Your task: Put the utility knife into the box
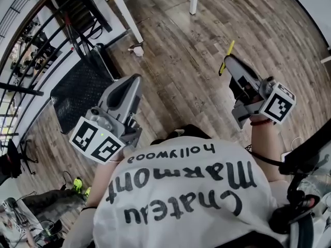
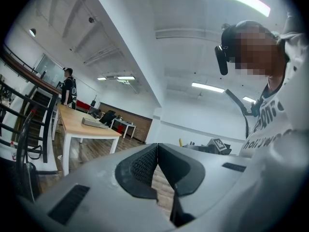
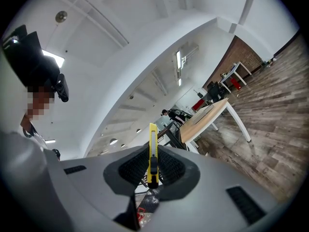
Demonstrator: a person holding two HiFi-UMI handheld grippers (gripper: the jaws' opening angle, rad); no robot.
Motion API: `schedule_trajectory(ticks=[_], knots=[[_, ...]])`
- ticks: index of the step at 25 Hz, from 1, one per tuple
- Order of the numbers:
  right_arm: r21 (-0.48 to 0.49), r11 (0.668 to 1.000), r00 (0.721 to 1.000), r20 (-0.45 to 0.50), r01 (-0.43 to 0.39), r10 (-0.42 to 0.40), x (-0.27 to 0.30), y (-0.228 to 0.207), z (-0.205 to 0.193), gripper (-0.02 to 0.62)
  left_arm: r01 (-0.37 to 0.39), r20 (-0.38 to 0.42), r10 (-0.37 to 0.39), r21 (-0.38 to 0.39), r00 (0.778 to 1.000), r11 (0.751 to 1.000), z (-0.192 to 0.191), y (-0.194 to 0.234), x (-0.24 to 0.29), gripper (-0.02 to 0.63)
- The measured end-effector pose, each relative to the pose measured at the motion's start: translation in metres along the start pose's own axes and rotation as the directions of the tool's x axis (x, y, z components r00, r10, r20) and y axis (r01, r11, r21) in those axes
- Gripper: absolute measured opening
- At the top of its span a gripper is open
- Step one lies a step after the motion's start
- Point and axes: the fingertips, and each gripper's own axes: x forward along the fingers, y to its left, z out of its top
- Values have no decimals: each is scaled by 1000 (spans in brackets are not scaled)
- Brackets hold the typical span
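A slim yellow utility knife (image 1: 226,57) with a black slider sticks out past the tips of my right gripper (image 1: 231,62), which is shut on it and held up over the wooden floor. In the right gripper view the utility knife (image 3: 152,153) stands upright between the two black pads, its tip well above them. My left gripper (image 1: 135,81) is raised at the left of the head view, pads pressed together with nothing between them; in its own view the left gripper (image 2: 157,151) shows its jaws meeting at the tips. No box shows in any view.
A wooden table with white legs (image 1: 126,15) stands ahead; the same kind of table (image 2: 82,127) shows in the left gripper view. A black stair railing (image 1: 46,40) and a dark mat (image 1: 80,89) lie to the left. A person (image 2: 68,87) stands far off.
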Motion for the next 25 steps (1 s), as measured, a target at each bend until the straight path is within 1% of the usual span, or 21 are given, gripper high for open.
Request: schedule_trajectory(ticks=[8,17,22,25], knots=[[-8,1000,1000,22,13,-13,-8,-10,6,57,28,1,-28,17,1000,999,-2,-3,16,6],[-10,998,997,52,63,-63,-23,-21,20,57,77,-9,-77,18,997,997,0,-7,38,6],[-5,998,996,61,60,-59,-29,-22,23,57,79,-25,-78,38,997,996,1,-15,42,7],[0,998,997,57,58,-58,-31,-18,18,57,58,-27,-57,35,998,998,0,-11,34,7]])
